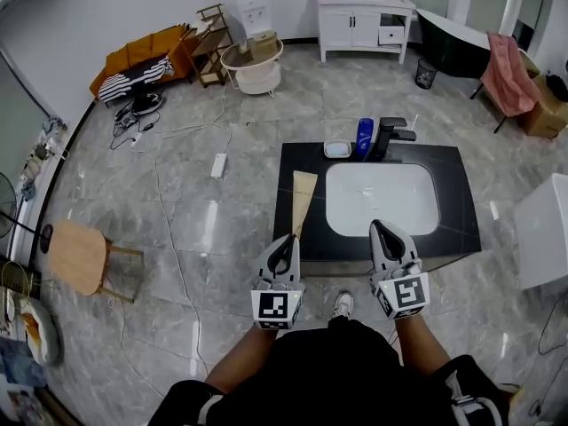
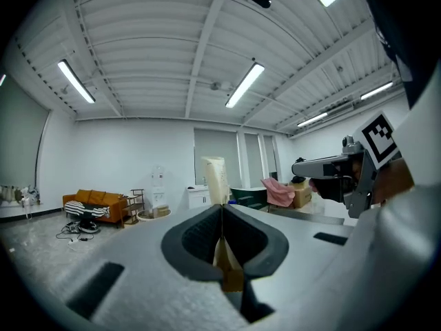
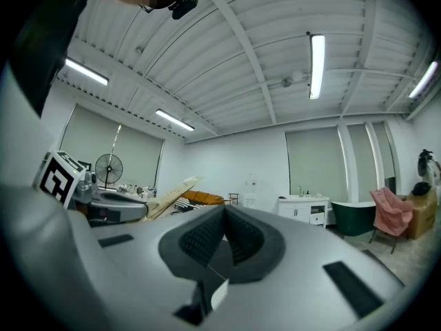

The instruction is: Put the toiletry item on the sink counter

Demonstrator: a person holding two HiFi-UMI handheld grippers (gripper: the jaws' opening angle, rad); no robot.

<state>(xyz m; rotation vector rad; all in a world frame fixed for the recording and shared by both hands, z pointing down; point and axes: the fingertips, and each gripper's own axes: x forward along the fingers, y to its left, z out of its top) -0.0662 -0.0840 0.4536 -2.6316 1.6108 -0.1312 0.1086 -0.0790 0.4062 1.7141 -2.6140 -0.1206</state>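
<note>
My left gripper is shut on the narrow end of a long, flat, tan toiletry item. The item reaches forward over the left side of the black sink counter. In the left gripper view the item stands up out of the closed pads of that gripper. My right gripper is shut with nothing in it, over the counter's front edge beside the white basin. The right gripper view shows its pads together, with the tan item off to the left.
A blue bottle, a black faucet and a small dish stand at the counter's back. A wooden stool and a power strip with cables are on the floor at left. A white unit stands right.
</note>
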